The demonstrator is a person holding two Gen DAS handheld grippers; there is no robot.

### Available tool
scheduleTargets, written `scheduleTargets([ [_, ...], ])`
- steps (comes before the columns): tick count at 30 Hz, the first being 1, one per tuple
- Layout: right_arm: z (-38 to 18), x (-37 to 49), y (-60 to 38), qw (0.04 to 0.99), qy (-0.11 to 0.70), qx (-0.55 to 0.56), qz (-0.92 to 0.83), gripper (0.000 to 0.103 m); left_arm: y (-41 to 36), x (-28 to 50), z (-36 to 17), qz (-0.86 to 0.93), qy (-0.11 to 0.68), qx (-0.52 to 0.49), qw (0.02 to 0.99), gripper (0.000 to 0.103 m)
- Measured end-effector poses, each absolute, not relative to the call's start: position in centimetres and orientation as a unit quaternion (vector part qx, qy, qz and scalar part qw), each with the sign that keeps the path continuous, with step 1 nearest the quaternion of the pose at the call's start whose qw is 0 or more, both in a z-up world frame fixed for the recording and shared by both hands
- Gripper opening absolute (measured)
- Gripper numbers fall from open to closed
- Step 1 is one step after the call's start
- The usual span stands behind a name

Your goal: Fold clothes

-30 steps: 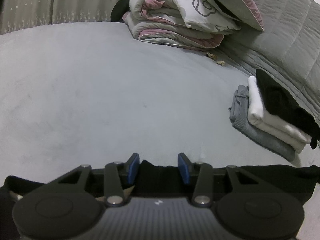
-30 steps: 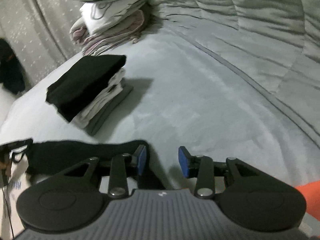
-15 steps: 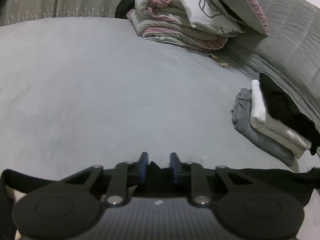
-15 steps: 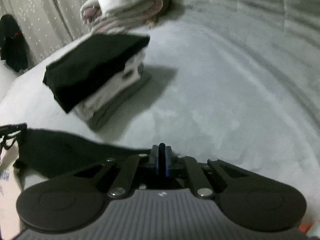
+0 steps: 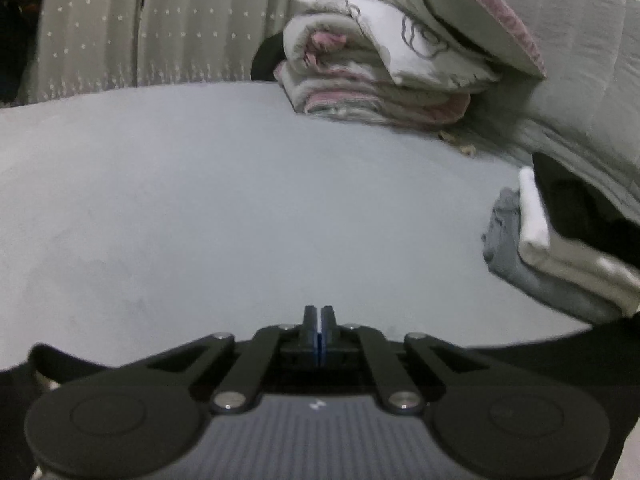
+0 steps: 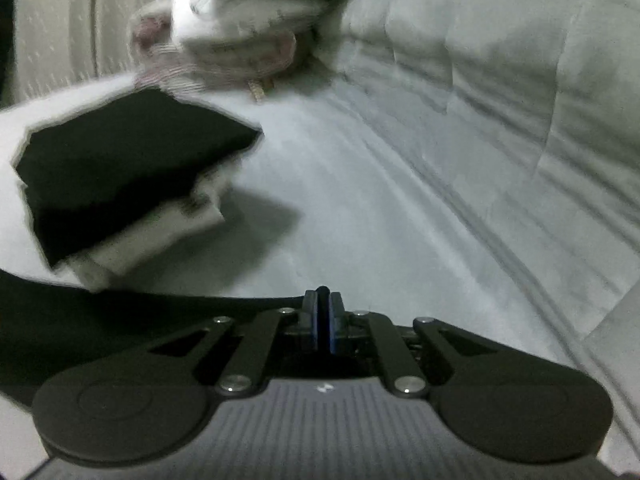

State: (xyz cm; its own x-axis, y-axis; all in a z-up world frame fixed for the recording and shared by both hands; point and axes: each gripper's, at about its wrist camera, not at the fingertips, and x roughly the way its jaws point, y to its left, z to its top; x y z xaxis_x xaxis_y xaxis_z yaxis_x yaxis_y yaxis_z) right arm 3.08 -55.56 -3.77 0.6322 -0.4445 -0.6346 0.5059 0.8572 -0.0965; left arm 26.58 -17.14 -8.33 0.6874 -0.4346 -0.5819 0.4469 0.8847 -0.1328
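Altogether three folded garments [image 5: 560,240], stacked.

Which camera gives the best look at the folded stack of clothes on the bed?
The right wrist view: the folded stack sits large there, black piece on top with white beneath, though blurred. The left wrist view catches it only at the right edge, showing grey, white and black layers side-on.
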Motion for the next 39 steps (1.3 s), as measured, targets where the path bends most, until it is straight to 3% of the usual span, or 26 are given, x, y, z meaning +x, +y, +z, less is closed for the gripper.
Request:
scheduleTargets([
  [1, -4.6, 3.5, -55.7, 0.897, 0.349, 0.045, -0.268, 0.006, -17.3, 26.5, -8.3, -0.238, 0.317, 0.015, 0.918, 0.009],
  [2, -5.2, 3.8, -55.7, 0.893, 0.354, 0.036, -0.275, 0.009, -17.3, 26.2, -8.1, -0.236, 0.317, 0.016, 0.919, 0.02],
  [3, -5.4, 4.0, -55.6, 0.891, 0.353, 0.025, -0.283, 0.013, -17.2, 25.9, -7.9, -0.235, 0.316, 0.016, 0.919, 0.039],
  [4, -5.4, 4.1, -55.6, 0.89, 0.353, 0.02, -0.288, 0.027, -17.2, 25.6, -7.7, -0.233, 0.316, 0.016, 0.92, 0.046],
  [5, -5.0, 4.0, -55.6, 0.888, 0.355, 0.018, -0.294, 0.044, -17.2, 25.0, -7.3, -0.235, 0.309, 0.015, 0.921, 0.05],
  [7, -4.2, 3.8, -55.5, 0.886, 0.354, 0.015, -0.3, 0.054, -17.4, 23.8, -6.6, -0.254, 0.301, 0.015, 0.919, 0.05],
  [8, -3.7, 3.5, -55.5, 0.886, 0.354, 0.016, -0.3, 0.054, -17.5, 23.2, -6.4, -0.265, 0.301, 0.015, 0.916, 0.05],
  [16, -1.6, 0.2, -56.8, 0.879, 0.359, 0.074, -0.305, 0.055, -19.9, 16.5, -6.1, -0.405, 0.301, 0.0, 0.863, 0.044],
  [25, -2.1, -3.6, -59.2, 0.866, 0.347, 0.228, -0.279, 0.055, -22.8, 12.9, -7.5, -0.5, 0.313, 0.043, 0.806, 0.044],
  [31, -4.4, -4.3, -59.7, 0.858, 0.299, 0.329, -0.258, 0.052, -23.5, 12.4, -8.3, -0.505, 0.323, 0.054, 0.799, 0.011],
  [33, -4.9, -4.6, -60.0, 0.856, 0.269, 0.359, -0.256, 0.042, -23.8, 12.2, -8.4, -0.508, 0.319, 0.058, 0.798, 0.0],
  [34, -5.2, -4.7, -60.1, 0.855, 0.254, 0.374, -0.255, 0.023, -24.0, 12.1, -8.5, -0.509, 0.315, 0.061, 0.799, 0.0],
  [35, -5.1, -4.7, -59.9, 0.857, 0.246, 0.373, -0.257, 0.013, -24.0, 11.9, -8.4, -0.511, 0.308, 0.06, 0.8, 0.0],
  [39, -3.2, -5.2, -58.7, 0.882, 0.207, 0.338, -0.254, 0.012, -23.3, 11.3, -7.3, -0.52, 0.276, 0.043, 0.807, 0.0],
])
